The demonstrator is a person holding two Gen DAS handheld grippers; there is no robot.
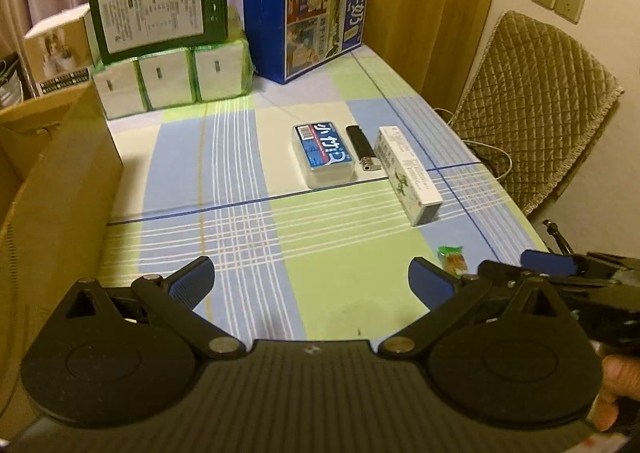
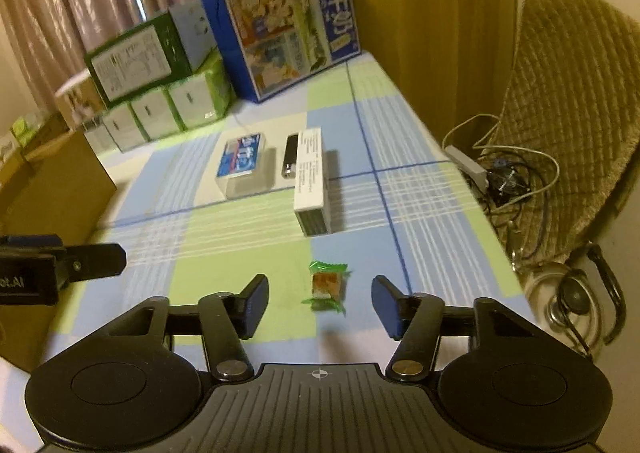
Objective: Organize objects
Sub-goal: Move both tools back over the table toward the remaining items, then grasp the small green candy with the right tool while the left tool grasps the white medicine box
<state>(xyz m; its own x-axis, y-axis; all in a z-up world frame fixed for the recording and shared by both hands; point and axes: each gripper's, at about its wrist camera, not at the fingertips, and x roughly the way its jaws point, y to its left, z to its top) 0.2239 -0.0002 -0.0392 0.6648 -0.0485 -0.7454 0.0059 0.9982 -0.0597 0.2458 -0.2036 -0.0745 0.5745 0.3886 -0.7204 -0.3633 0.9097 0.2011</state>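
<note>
- Objects to be sorted lie on a table covered by a plaid cloth [image 1: 248,237] of blue, green and white squares.
- Furthest left, a brown cardboard box [image 1: 60,189] stands against the table's left edge.
- At the back left, a pack of tissue packets [image 1: 172,79] in green wrap carries a green carton [image 1: 160,11] on top, tilted; a blue milk carton box [image 1: 308,13] stands just to their right.
- Left gripper [image 1: 310,283]: its blue-padded fingers are spread wide over bare cloth and hold nothing.
- Mid-table, three things lie in a close row. Leftmost is a clear plastic case with a blue label [image 1: 324,155].
- Just beside it lies a black lighter [image 1: 362,147] with its metal end toward the cameras.
- Touching or nearly touching the lighter on its right is a long white carton [image 1: 408,173], which reaches closer to the cameras than the other two.
- Nearer the front edge, well apart from that row, a small candy in a green wrapper [image 2: 326,287] lies flat on the cloth.
- Right gripper [image 2: 320,307]: fingers parted, one on each side of the candy, neither touching it as far as the right wrist view shows. From the left wrist view, the candy shows just past this gripper's tip.
- Off the table's right side stand a chair with a quilted tan cover [image 1: 536,105], a tangle of cables [image 2: 508,173] on the floor and a metal kettle [image 2: 568,305].
</note>
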